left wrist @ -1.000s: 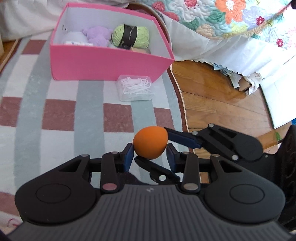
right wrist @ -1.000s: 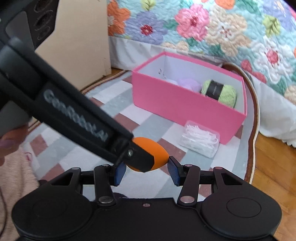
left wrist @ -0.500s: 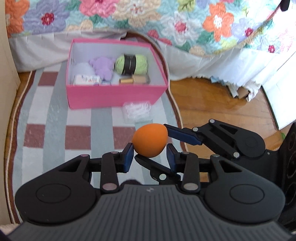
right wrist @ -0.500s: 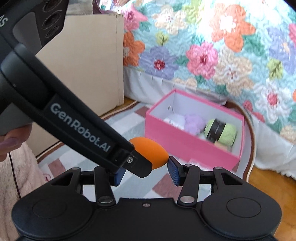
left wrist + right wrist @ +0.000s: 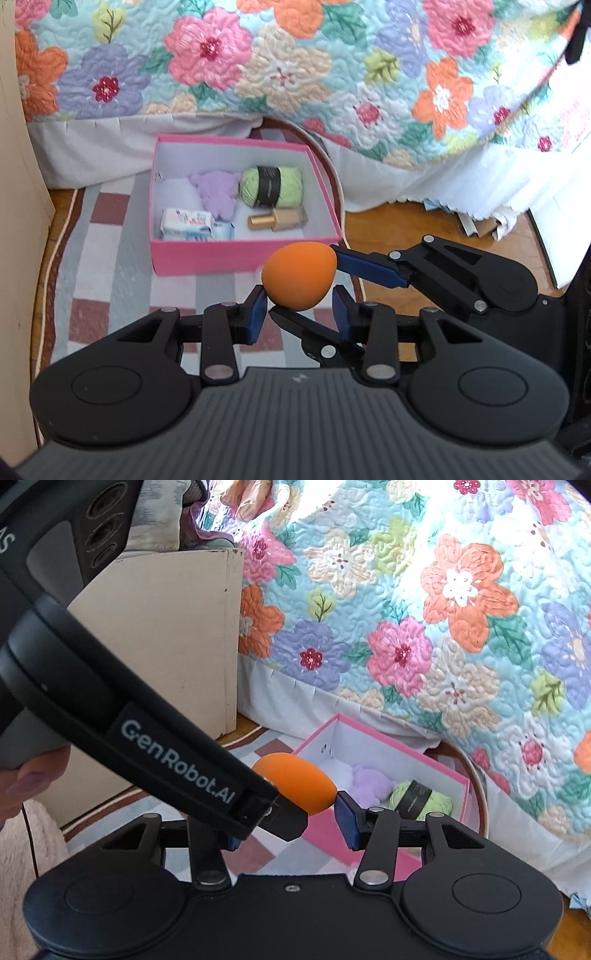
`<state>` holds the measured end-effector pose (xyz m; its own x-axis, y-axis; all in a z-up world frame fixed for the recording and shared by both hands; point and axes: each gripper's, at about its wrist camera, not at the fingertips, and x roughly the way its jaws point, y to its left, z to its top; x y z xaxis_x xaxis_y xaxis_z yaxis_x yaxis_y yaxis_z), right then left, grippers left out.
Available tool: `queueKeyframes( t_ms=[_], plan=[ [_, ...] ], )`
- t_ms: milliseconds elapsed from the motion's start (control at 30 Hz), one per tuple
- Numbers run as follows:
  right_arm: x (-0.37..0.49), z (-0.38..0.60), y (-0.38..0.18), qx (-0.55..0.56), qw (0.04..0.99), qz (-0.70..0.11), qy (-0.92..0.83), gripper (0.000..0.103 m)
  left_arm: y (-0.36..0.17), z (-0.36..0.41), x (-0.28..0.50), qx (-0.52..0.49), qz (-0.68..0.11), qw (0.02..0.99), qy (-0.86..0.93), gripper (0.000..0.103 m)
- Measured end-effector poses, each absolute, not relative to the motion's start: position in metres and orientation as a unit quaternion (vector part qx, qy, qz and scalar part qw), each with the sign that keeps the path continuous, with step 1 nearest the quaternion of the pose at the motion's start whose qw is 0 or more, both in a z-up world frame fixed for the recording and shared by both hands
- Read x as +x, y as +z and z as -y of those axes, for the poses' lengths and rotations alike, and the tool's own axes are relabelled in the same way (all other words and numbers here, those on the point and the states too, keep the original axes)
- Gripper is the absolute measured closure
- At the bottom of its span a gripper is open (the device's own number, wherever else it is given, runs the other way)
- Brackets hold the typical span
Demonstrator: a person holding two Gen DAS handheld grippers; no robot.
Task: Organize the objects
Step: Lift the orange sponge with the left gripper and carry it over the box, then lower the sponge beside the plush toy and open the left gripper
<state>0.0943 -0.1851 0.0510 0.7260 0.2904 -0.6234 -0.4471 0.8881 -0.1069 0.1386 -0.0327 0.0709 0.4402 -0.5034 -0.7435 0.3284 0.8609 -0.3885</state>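
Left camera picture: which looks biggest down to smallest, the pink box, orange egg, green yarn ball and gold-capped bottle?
1. pink box
2. orange egg, though it is nearest the camera
3. green yarn ball
4. gold-capped bottle

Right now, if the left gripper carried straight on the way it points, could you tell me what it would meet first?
Probably the pink box: beyond the orange egg-shaped sponge held in the left gripper, its front wall lies ahead, though depth is hard to judge.
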Motion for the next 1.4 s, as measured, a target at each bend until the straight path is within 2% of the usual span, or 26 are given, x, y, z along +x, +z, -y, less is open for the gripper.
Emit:
queueKeyframes(
  t_ms=[433, 600, 900, 1133, 1300, 1400],
  plan=[
    [0.199, 0.175, 0.042, -0.073, 0.911, -0.324, 0.243, 0.049, 0.061, 0.022, 0.24, -0.106, -0.468, 0.856, -0.191, 0.067],
    [0.25, 0.19, 0.007, 0.008, 0.898, -0.368, 0.239, 0.049, 0.02, 0.019, 0.279, -0.15, -0.469, 0.855, -0.165, 0.066],
    [0.323, 0.216, -0.066, 0.088, 0.876, -0.425, 0.212, 0.049, -0.052, 0.031, 0.348, -0.181, -0.492, 0.84, -0.141, 0.065],
    [0.354, 0.229, -0.113, 0.139, 0.852, -0.457, 0.212, 0.049, -0.085, 0.042, 0.372, -0.164, -0.52, 0.831, -0.111, 0.066],
    [0.363, 0.229, -0.128, 0.142, 0.847, -0.477, 0.187, 0.045, -0.098, 0.047, 0.378, -0.155, -0.52, 0.835, -0.094, 0.06],
    [0.365, 0.235, -0.129, 0.156, 0.844, -0.484, 0.172, 0.042, -0.093, 0.044, 0.374, -0.155, -0.512, 0.841, -0.082, 0.051]
  ],
)
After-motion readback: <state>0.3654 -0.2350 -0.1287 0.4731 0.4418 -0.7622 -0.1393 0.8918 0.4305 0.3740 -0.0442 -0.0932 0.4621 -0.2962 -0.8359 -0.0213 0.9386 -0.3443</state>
